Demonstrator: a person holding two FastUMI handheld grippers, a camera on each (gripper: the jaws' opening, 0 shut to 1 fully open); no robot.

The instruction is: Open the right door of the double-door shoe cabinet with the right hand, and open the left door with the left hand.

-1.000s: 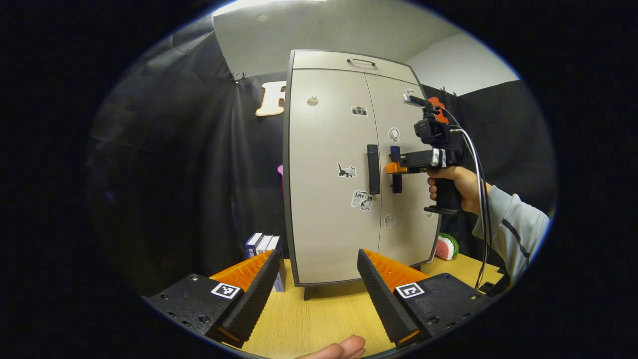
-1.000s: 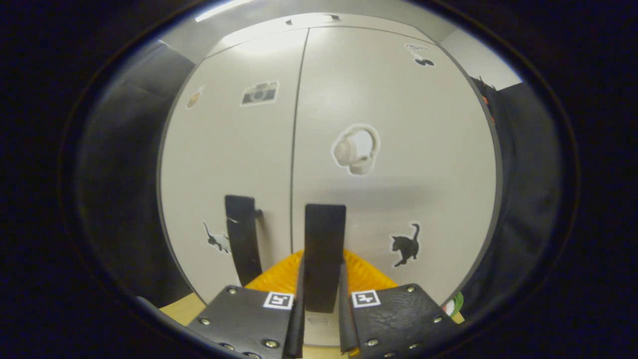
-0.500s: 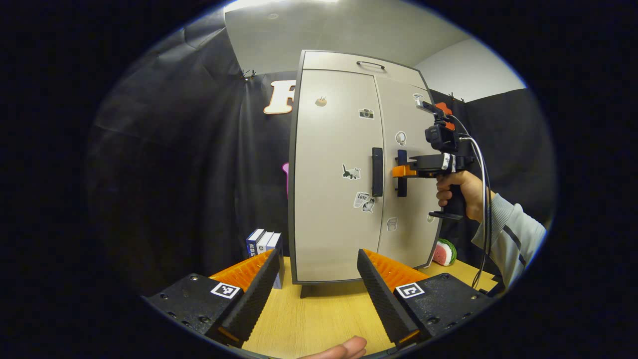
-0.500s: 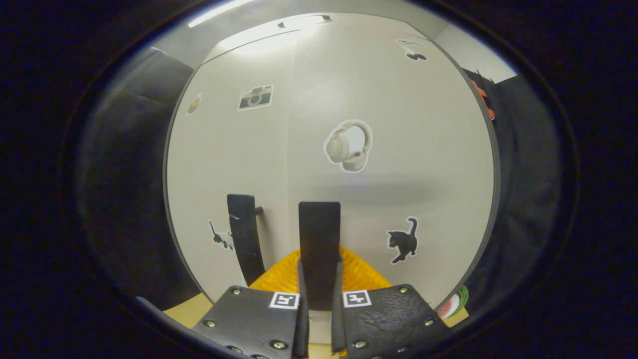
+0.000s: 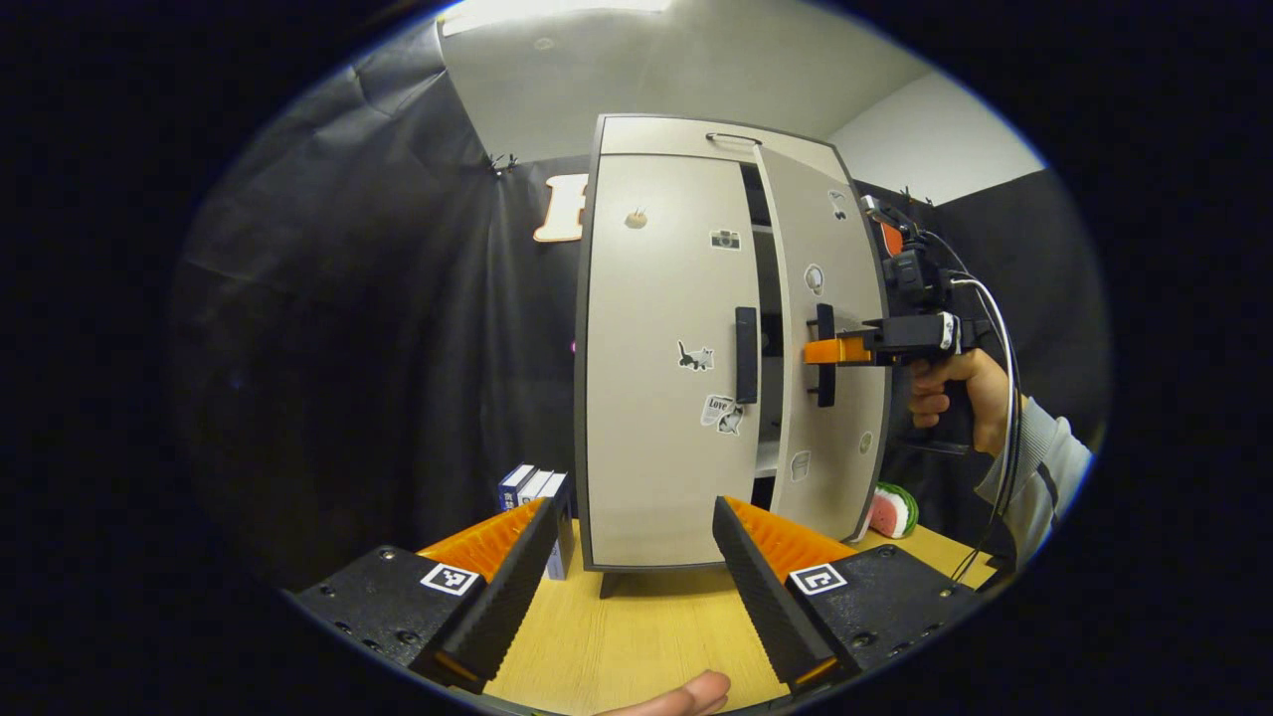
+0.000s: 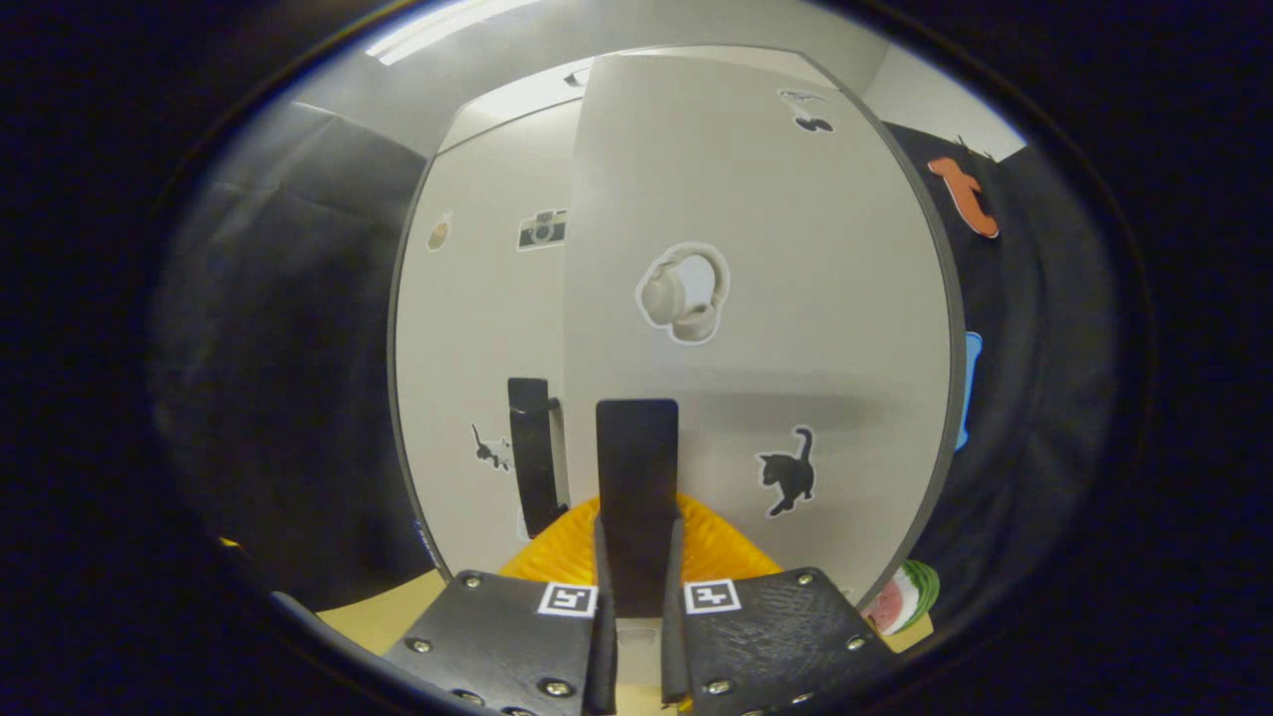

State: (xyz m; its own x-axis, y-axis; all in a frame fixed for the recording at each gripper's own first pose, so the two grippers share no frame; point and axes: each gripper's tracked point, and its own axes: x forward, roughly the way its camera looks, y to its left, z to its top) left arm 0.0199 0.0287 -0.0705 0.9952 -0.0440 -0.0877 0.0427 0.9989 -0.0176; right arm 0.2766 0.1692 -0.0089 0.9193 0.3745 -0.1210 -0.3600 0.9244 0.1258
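A: Black cloth walls, wooden table (image 5: 636, 636), and the cabinet (image 5: 636, 134) standing upright on it, front toward the left gripper. How far along?

B: Right door (image 5: 830, 358) is partly open. Its inner edge stands clear of the left door (image 5: 651, 358), and a dark gap with shelf edges shows between them. Not swung wide, by my reading. Left door sits flush, untouched.

A: Tongs?

B: Right gripper (image 6: 636, 597) is clamped narrow on the right handle (image 6: 636, 477), a finger on either side of the bar. In the left gripper view it is side-on at that handle (image 5: 824, 355), a hand (image 5: 955, 393) on its grip. Left gripper (image 5: 636, 577) is spread wide and empty, low over the table, well short of the cabinet.

A: Axes?

B: Both handles are vertical black bars, long axis up and down, near mid-height. Left handle (image 5: 746, 355) is just beside the gap. Right door now angles outward from its outer hinge side, face turned toward the right gripper.

A: Left to do?

B: Likely finish the right swing, then bring the left gripper to its handle and pull.
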